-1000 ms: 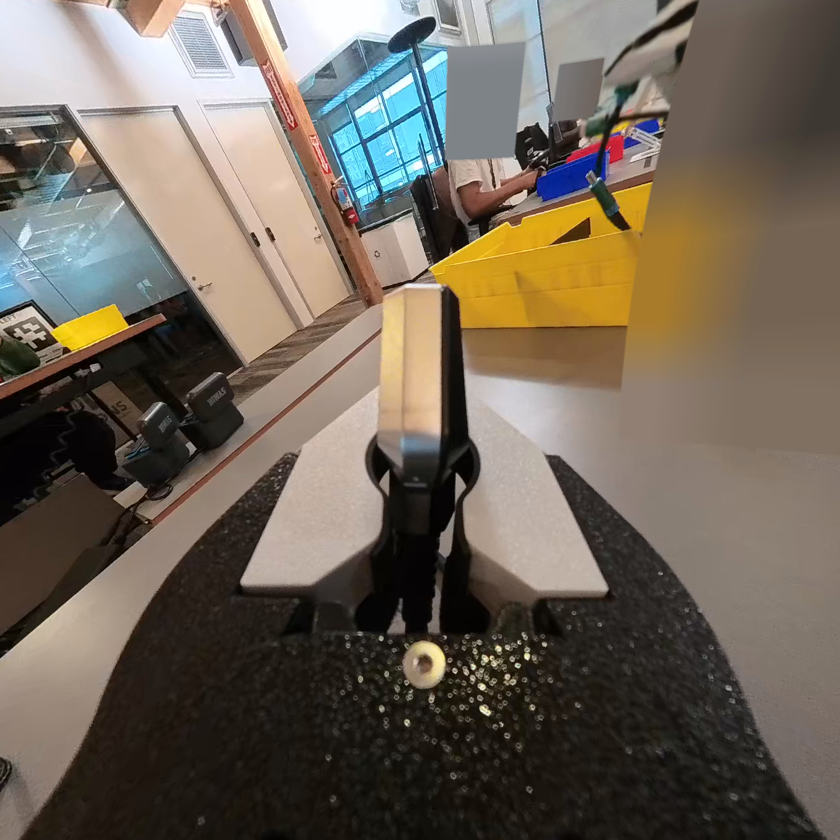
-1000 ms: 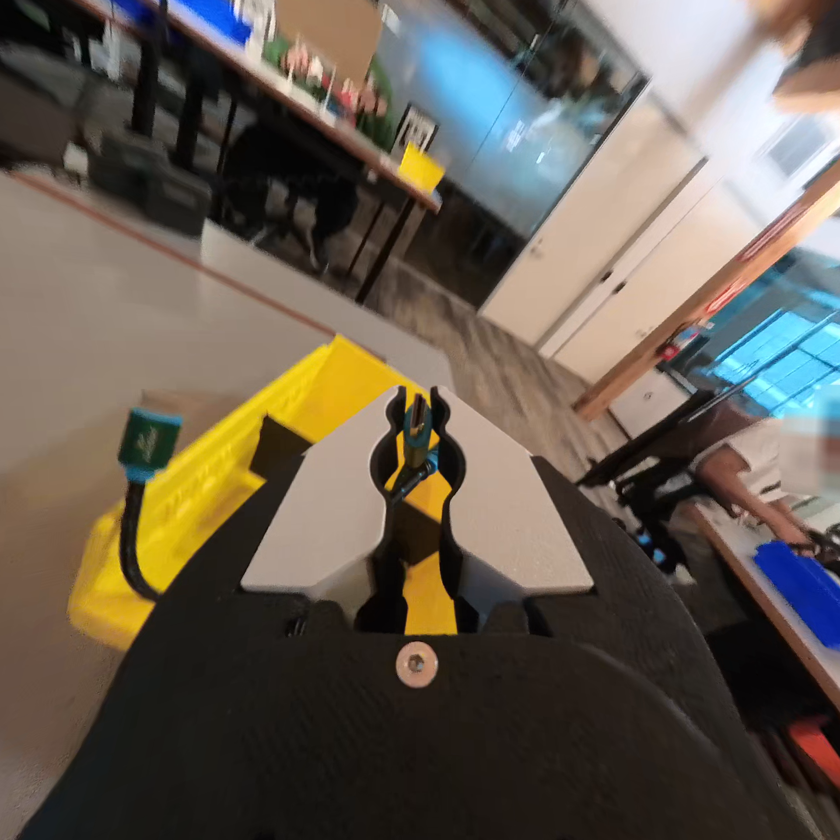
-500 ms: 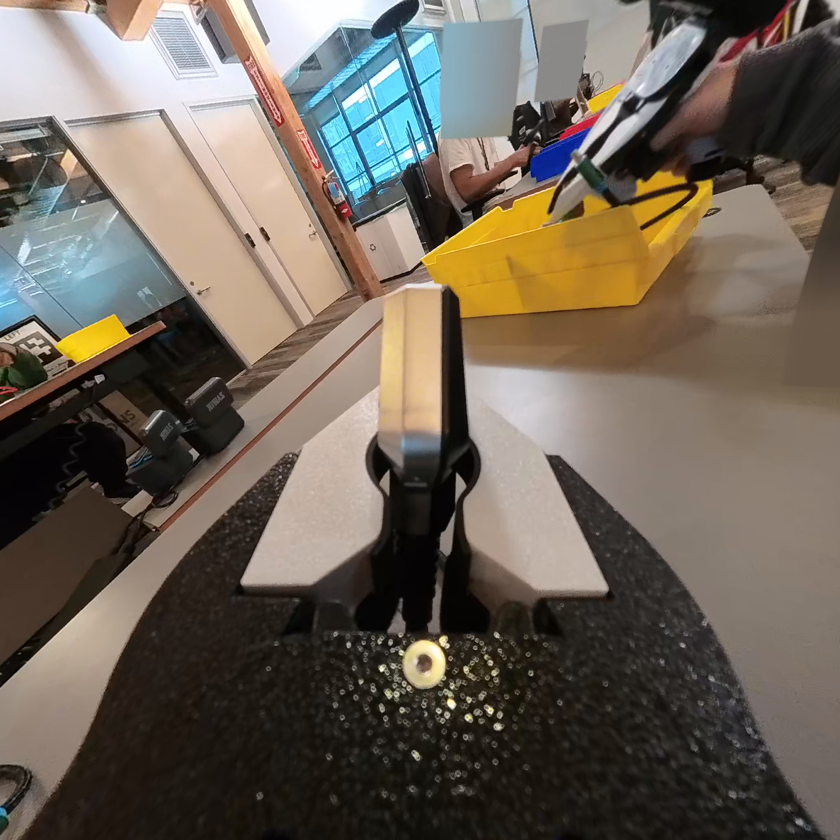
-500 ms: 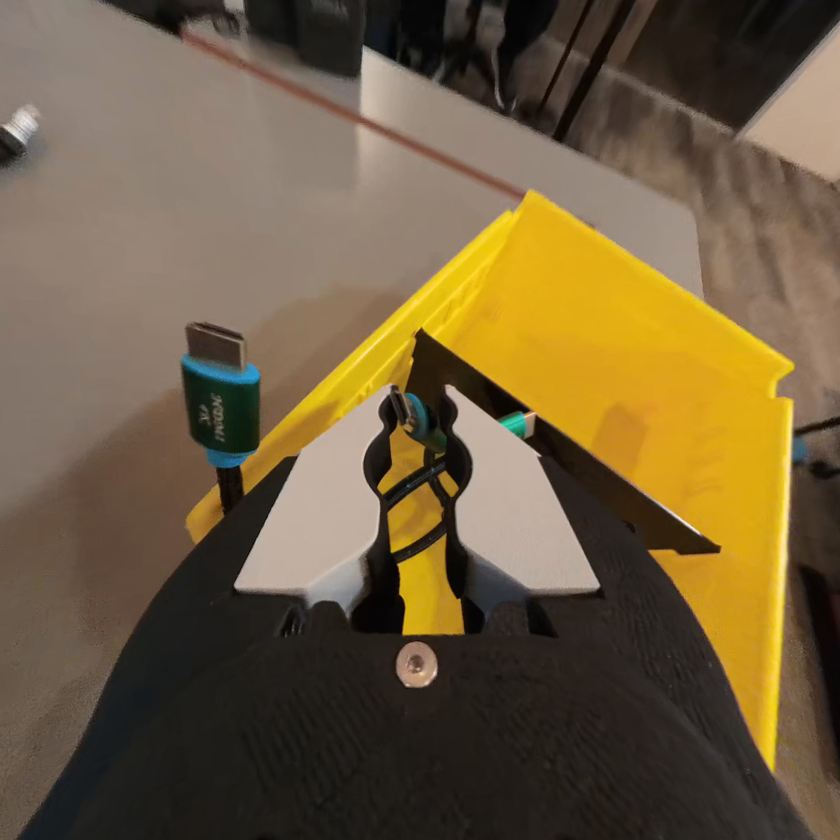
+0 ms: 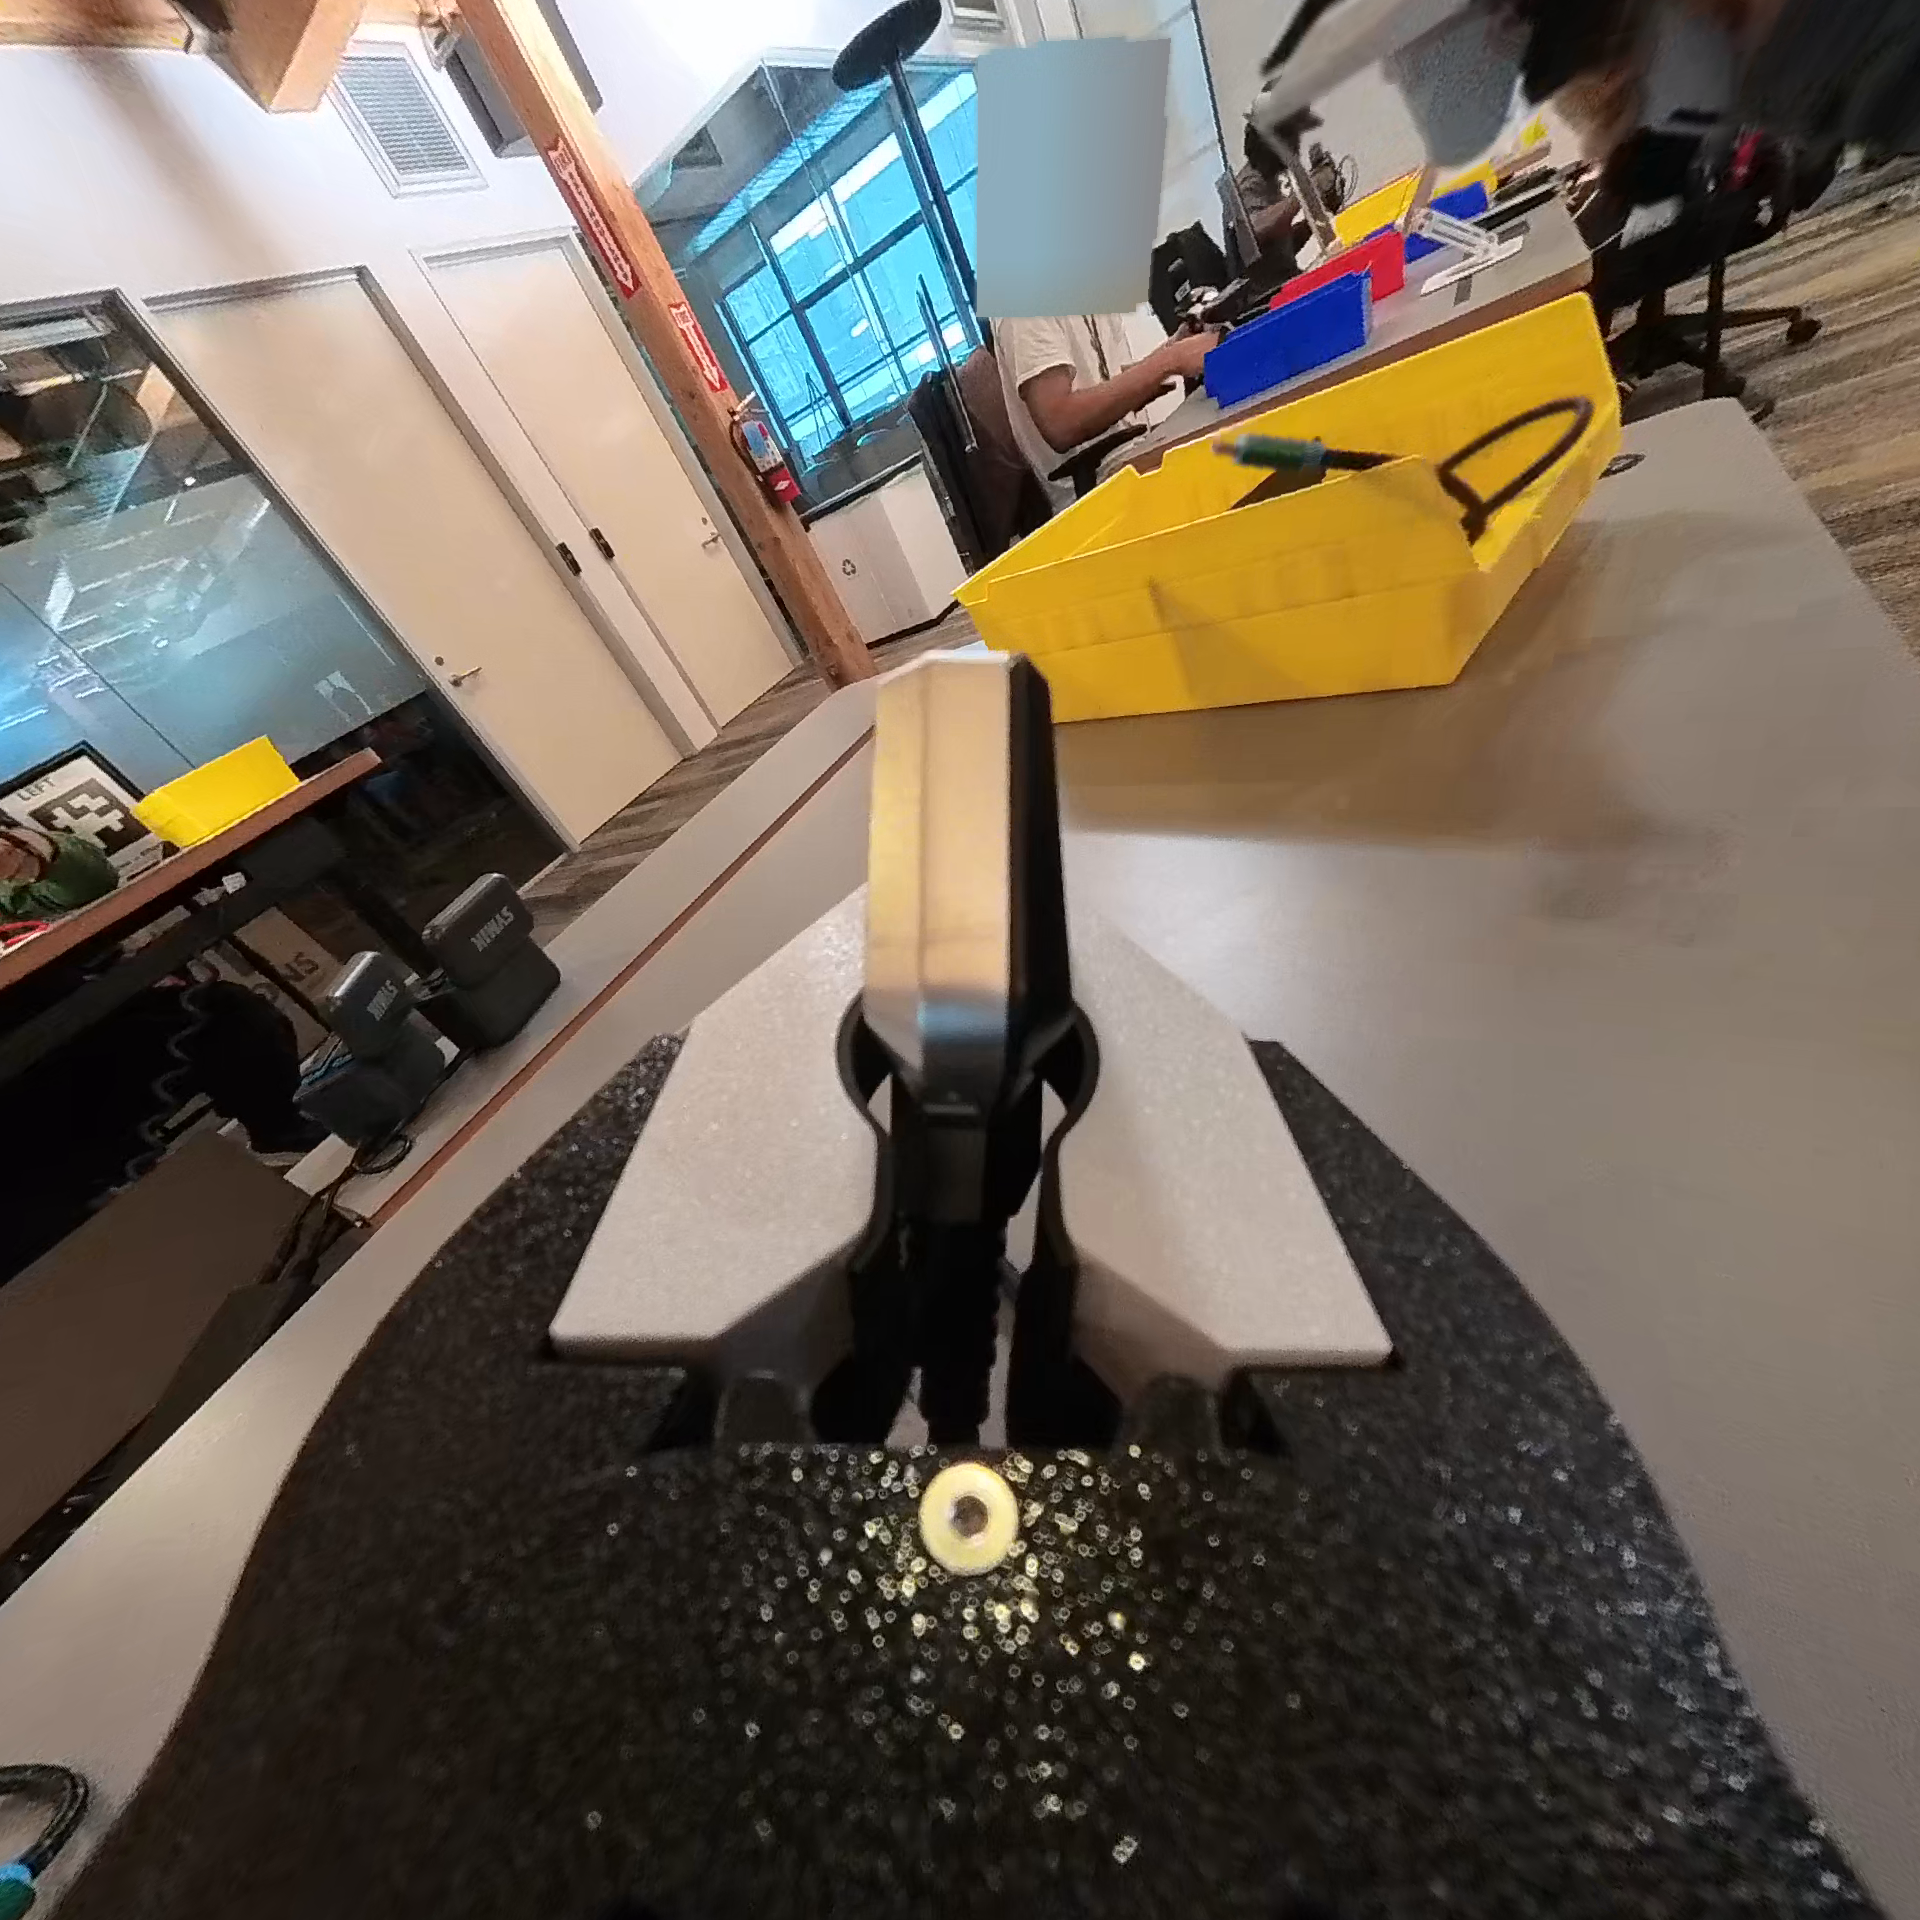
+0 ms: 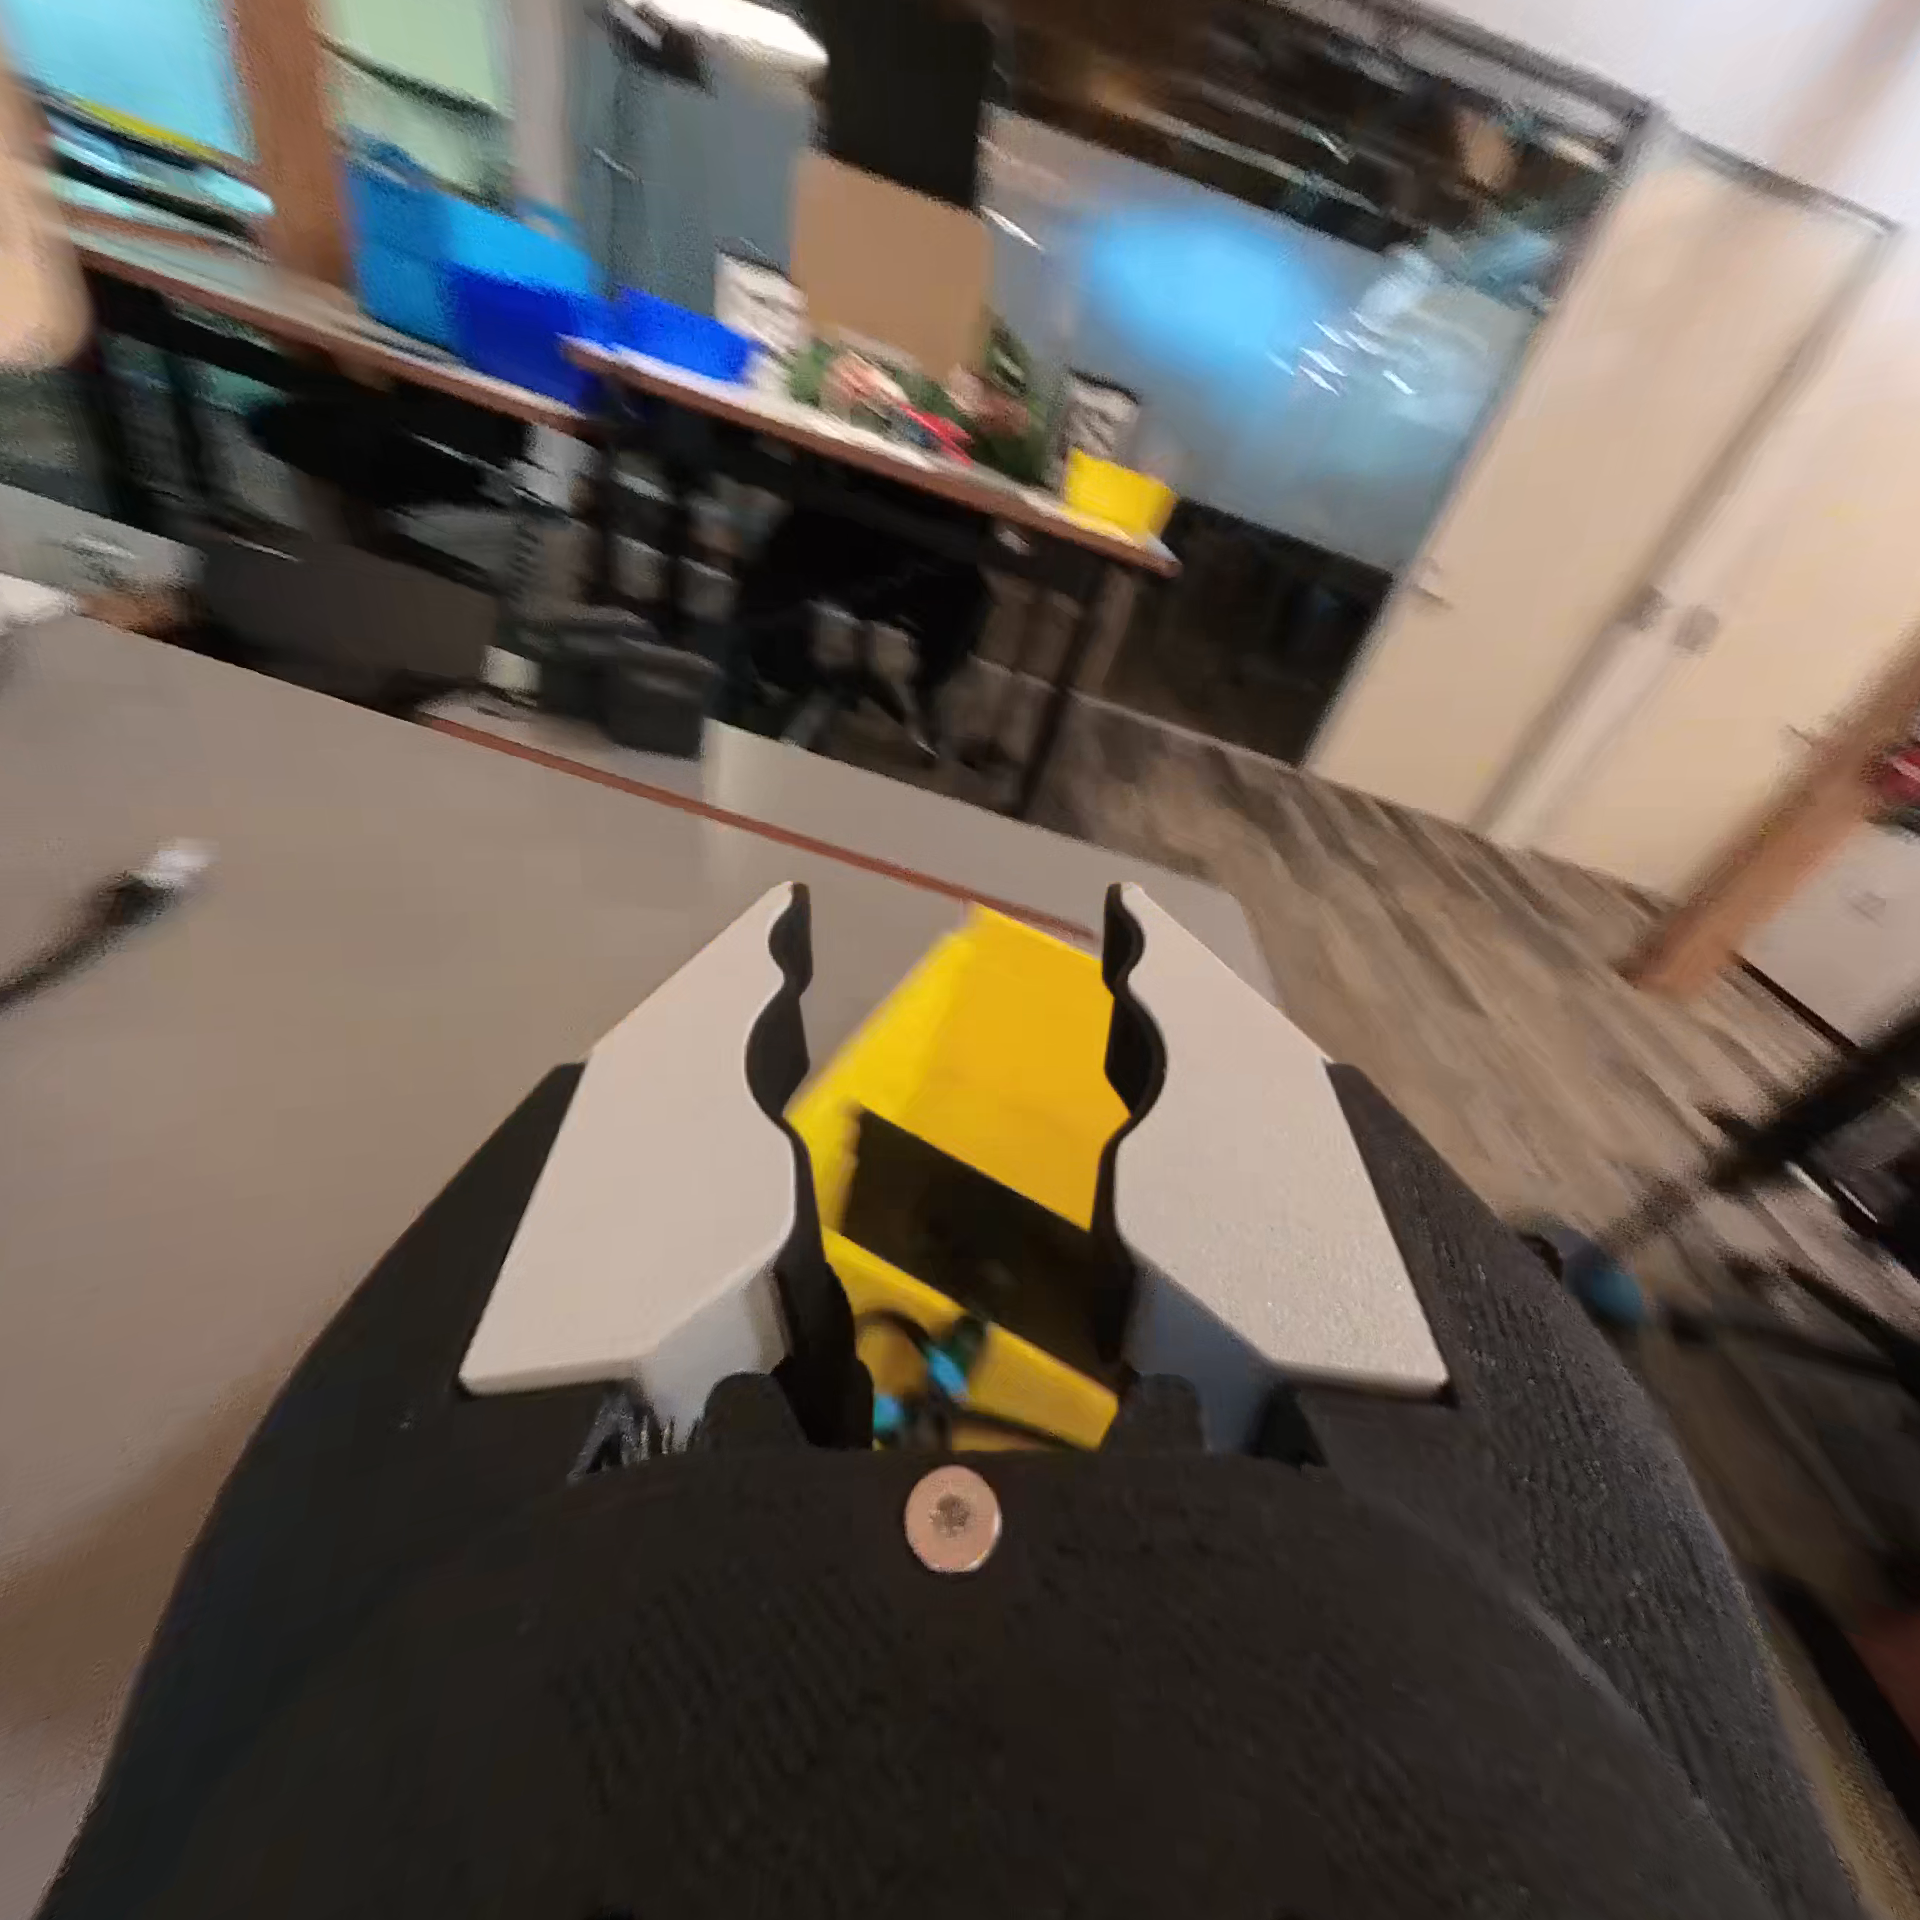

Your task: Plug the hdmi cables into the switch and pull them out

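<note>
Left wrist view: left gripper (image 5: 961,1049) clamped on the switch (image 5: 951,862), held upright between the fingers; beyond the jaws, to their right, yellow bin (image 5: 1278,592) holding the hdmi cable (image 5: 1351,457). Right wrist view: right gripper (image 6: 956,935) spread wide, gripping nothing; same bin (image 6: 997,1039) between and beyond the jaws, cable ends (image 6: 940,1371) inside.

Setting: open-plan office workshop
Evidence: glass-walled rooms (image 5: 156,582), worktables (image 5: 187,873), blue parts bins (image 5: 1288,338), office chair (image 5: 1704,239)
</note>
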Demonstrator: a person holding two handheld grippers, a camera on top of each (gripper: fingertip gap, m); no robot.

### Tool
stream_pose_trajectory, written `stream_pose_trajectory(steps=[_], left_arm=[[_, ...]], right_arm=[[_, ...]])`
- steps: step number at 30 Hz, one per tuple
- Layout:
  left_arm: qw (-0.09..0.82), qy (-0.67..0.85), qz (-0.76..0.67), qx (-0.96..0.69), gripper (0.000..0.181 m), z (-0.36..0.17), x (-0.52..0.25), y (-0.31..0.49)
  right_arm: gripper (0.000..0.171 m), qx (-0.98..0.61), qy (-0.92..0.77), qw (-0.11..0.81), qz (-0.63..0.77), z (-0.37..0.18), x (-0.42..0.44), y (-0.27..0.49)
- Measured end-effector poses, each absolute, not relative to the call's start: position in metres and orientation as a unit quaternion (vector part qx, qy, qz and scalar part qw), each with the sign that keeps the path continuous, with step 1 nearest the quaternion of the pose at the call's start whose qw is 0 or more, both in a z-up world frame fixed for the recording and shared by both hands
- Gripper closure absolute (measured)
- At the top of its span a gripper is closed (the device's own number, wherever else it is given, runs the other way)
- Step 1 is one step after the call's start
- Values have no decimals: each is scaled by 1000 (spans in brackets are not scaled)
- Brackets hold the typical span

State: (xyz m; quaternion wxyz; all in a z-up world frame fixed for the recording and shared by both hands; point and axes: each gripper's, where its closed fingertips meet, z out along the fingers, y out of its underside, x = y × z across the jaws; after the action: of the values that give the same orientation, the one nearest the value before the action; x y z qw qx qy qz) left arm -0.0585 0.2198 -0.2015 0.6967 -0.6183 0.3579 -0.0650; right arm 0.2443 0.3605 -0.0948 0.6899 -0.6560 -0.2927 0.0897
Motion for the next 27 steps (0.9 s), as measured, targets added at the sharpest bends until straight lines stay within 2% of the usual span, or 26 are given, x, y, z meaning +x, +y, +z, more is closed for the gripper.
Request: stream_pose_trajectory(steps=[4, 7, 12, 20, 23, 27], left_arm=[[699, 371, -79, -606, 162, -201, -54, 215], [701, 387, -96, -592, 162, -200, -49, 209], [694, 444, -117, -554, 162, -202, -31, 192], [636, 552, -27, -538, 162, -238, -7, 184], [619, 590, -3, -518, 162, -249, 2, 178], [628, 593, 22, -503, 159, -250, 4, 179]], right_arm=[[126, -542, -465, 666, 216, -86, 143, 288], [126, -466, -598, 610, 230, -116, 76, 237], [126, -395, -710, 536, 228, -174, 1, 180], [128, -326, -746, 532, 233, -197, -42, 127], [142, -314, -776, 516, 183, -215, -42, 128], [153, -301, -800, 494, 159, -228, -40, 125]])
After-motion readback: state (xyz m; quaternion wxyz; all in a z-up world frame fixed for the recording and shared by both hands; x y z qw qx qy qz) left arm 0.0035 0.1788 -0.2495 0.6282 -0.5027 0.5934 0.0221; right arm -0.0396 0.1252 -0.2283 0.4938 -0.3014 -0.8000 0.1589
